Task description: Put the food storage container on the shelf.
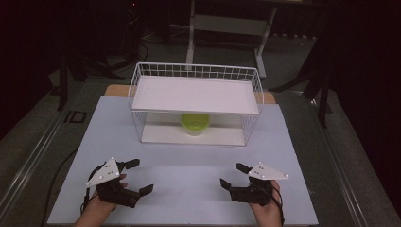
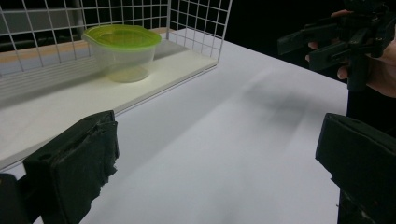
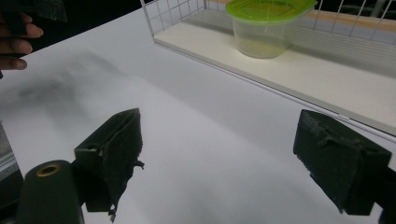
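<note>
Dim room beyond a white table (image 1: 189,175). Green-lidded container (image 1: 195,123) upright on the lower shelf of a white wire rack (image 1: 196,101), straight ahead, well apart from both grippers, roughly midway. Left gripper (image 1: 135,177) and right gripper (image 1: 232,175) near the front edge, jaws spread wide, holding nothing.

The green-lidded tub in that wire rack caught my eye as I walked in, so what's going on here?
A person holds a left gripper and a right gripper low over the white table, both with jaws open and empty. The container, clear with a green lid, sits untouched on the lower shelf of the wire rack, under its upper shelf. Nothing is being handled at this moment.
</note>
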Tool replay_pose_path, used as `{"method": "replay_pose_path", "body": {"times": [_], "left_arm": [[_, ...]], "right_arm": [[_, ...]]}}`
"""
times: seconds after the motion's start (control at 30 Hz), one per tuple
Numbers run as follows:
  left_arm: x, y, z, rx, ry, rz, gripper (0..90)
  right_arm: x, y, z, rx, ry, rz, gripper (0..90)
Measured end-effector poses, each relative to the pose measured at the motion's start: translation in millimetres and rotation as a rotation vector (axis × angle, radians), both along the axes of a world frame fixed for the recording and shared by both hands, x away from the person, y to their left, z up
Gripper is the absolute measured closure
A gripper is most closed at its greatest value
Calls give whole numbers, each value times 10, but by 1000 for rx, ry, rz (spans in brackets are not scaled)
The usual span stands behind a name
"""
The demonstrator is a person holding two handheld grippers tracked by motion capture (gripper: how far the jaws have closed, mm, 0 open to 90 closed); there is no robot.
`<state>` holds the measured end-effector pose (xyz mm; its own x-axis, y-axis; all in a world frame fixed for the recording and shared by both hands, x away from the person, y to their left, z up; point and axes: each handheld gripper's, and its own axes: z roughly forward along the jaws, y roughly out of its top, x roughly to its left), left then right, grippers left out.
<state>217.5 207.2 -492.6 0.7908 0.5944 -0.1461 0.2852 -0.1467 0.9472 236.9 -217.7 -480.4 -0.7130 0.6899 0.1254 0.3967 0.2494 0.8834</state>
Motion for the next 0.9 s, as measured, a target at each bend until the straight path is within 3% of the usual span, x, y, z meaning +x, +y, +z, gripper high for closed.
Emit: {"method": "replay_pose_path", "body": {"times": [0.1, 0.17, 0.3, 0.6, 0.9], "left_arm": [[6, 0, -14, -17, 1, 12, 3], [21, -7, -27, -4, -5, 13, 3], [32, -11, -58, 10, -1, 11, 3], [39, -9, -106, 32, 0, 27, 3], [34, -11, -106, 24, -1, 29, 3]], "right_arm": [[-10, -11, -6, -23, -19, -1, 156], [10, -19, -39, -22, -18, 7, 156], [55, -38, -117, -71, -25, 3, 156], [97, -87, -173, -72, -19, -13, 156], [124, -96, -203, -82, -14, -19, 156]]}}
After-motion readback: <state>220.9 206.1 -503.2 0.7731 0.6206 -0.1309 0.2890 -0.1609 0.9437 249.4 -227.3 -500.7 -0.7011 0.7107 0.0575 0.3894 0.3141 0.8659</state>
